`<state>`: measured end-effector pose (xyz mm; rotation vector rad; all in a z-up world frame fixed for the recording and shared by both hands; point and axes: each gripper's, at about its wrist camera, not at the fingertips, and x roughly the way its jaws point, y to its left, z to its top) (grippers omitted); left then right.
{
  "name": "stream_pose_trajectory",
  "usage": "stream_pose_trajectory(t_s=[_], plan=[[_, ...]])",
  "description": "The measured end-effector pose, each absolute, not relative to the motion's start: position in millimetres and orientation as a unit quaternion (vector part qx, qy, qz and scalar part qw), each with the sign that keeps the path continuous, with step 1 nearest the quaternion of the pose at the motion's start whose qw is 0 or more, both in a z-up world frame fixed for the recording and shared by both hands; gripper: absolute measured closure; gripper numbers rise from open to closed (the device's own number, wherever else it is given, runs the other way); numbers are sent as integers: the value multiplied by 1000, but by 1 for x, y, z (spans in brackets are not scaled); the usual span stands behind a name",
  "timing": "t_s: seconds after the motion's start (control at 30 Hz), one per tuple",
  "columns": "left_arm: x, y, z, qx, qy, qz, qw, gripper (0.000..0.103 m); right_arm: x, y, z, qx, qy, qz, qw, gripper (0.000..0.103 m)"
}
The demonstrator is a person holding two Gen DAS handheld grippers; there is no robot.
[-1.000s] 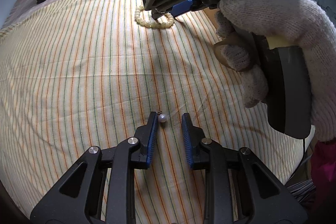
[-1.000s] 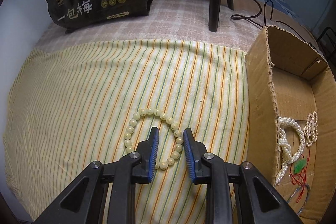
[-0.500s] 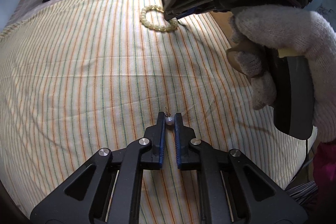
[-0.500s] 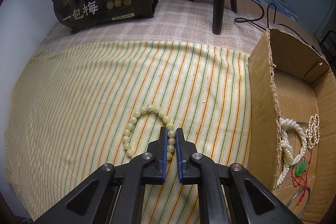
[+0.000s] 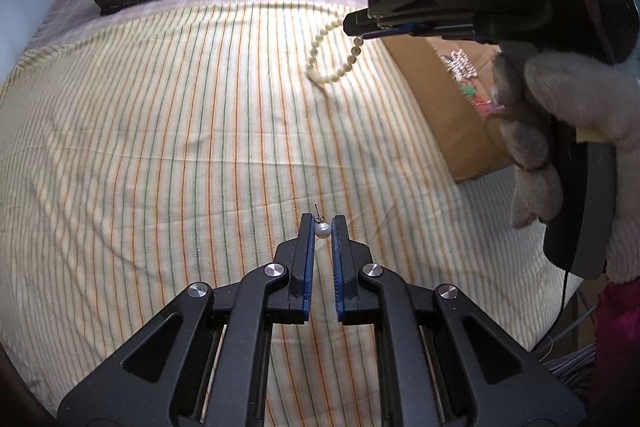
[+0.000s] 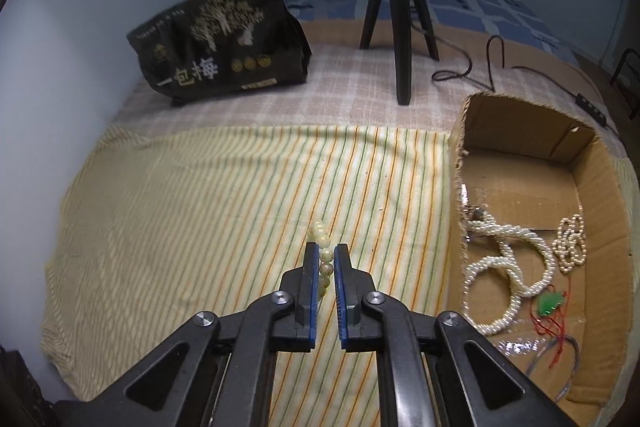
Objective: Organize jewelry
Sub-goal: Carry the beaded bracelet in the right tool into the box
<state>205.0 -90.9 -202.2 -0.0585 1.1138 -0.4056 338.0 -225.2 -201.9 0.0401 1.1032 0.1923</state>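
A small pearl earring [image 5: 322, 230] with a thin hook is pinched between the blue pads of my left gripper [image 5: 321, 227], just above the striped cloth [image 5: 160, 131]. My right gripper [image 6: 325, 255] is shut on a cream bead bracelet [image 6: 322, 247]. In the left wrist view that bracelet [image 5: 320, 59] hangs in a loop from the right gripper [image 5: 354, 27], held by a white-gloved hand [image 5: 576, 95], clear of the cloth. An open cardboard box [image 6: 520, 163] to the right holds pearl strands [image 6: 508, 263] and a green pendant on red cord [image 6: 551, 303].
A black printed bag [image 6: 224, 55] stands at the back left on a checked blanket [image 6: 340, 87]. A black tripod [image 6: 400, 11] stands behind the cloth, with cables [image 6: 500, 55] trailing to its right. The box wall [image 6: 458, 187] borders the cloth's right edge.
Both grippers closed, the left on the pearl earring and the right on the bead bracelet. Both then rose; the bracelet left the cloth and now hangs.
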Motion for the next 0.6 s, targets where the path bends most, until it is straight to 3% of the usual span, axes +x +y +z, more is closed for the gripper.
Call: stream_pose_trajectory(t_s=[0.6], plan=[[200, -121, -154, -45, 476, -225, 849, 97, 298, -276, -132, 41, 457, 81, 885, 98]])
